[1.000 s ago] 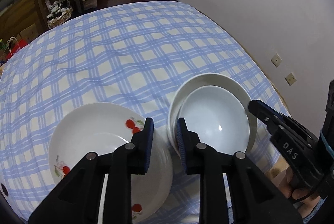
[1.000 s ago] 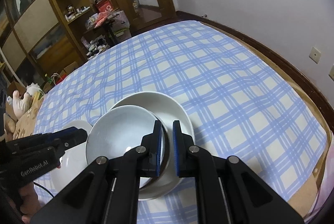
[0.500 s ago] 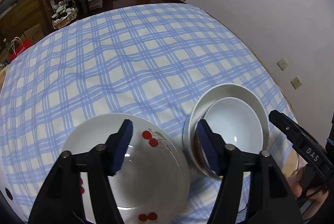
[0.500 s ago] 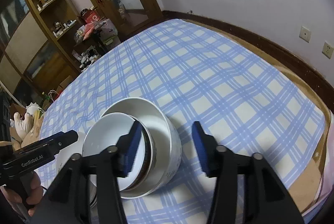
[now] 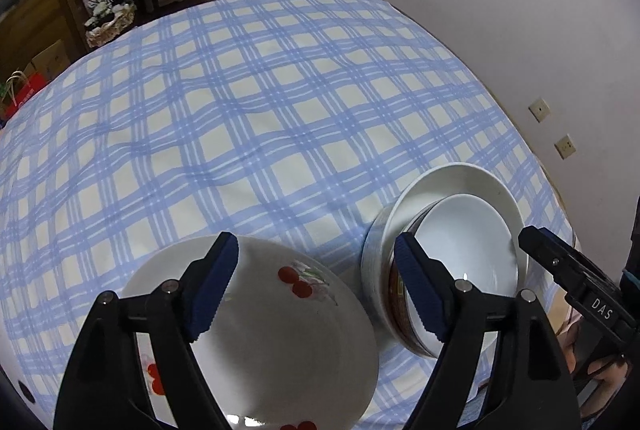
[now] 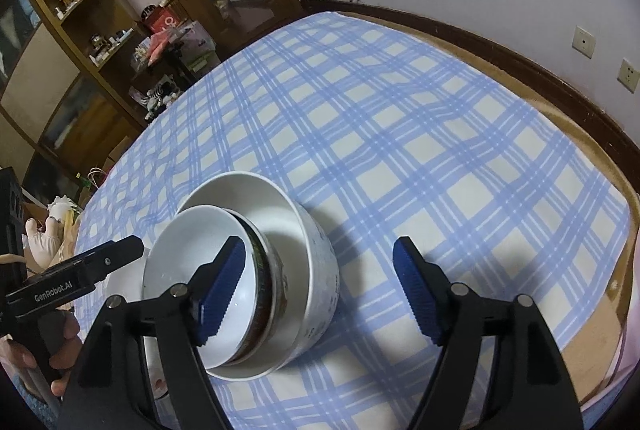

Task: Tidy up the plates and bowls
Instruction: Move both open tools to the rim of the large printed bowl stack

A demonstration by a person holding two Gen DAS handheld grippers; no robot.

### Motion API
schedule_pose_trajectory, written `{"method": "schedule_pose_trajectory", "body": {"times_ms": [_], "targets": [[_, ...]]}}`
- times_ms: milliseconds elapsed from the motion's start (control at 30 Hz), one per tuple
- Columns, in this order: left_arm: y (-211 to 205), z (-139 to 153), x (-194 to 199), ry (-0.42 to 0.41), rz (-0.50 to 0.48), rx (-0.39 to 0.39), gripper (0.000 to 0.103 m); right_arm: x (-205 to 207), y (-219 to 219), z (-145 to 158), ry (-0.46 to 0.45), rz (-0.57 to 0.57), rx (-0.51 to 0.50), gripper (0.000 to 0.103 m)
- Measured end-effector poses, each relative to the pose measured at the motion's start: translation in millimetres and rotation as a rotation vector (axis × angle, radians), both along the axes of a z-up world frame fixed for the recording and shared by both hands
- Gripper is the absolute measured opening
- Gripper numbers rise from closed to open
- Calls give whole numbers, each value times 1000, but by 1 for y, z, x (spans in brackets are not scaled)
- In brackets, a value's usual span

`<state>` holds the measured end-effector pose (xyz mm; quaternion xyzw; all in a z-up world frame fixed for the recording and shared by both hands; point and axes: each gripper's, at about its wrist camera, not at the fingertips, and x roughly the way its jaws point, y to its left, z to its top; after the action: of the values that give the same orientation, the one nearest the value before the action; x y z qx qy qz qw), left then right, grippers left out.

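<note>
White bowls [image 6: 240, 270] are already nested at the near right beside the plates [image 5: 260, 330], while both the left gripper [image 5: 316, 286] and right gripper [image 6: 320, 294] are being opened, nothing gripped.

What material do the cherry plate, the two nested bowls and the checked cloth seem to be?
Cherry plate: likely glazed ceramic, glossy, with light glints near its front edge. Inner bowl and outer bowl: white glazed ceramic by their sheen, possibly melamine. Checked cloth: matte woven fabric, softly wrinkled.
</note>
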<state>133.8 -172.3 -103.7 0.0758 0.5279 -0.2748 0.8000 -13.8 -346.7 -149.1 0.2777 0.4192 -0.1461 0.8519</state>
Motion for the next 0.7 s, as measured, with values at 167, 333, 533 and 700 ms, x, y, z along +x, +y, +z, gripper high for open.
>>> {"method": "schedule_pose_trajectory", "body": {"times_ms": [167, 333, 533, 700], "targets": [[-9, -7, 8, 20, -25, 4, 79, 2, -2, -3, 21, -6, 1, 80], [-16, -13, 17, 37, -49, 3, 79, 1, -9, -7, 45, -26, 17, 80], [-22, -19, 23, 53, -74, -6, 79, 0, -17, -16, 73, -48, 70, 80], [-26, -24, 23, 52, -89, -4, 79, 4, -19, -21, 78, -44, 79, 80]]}}
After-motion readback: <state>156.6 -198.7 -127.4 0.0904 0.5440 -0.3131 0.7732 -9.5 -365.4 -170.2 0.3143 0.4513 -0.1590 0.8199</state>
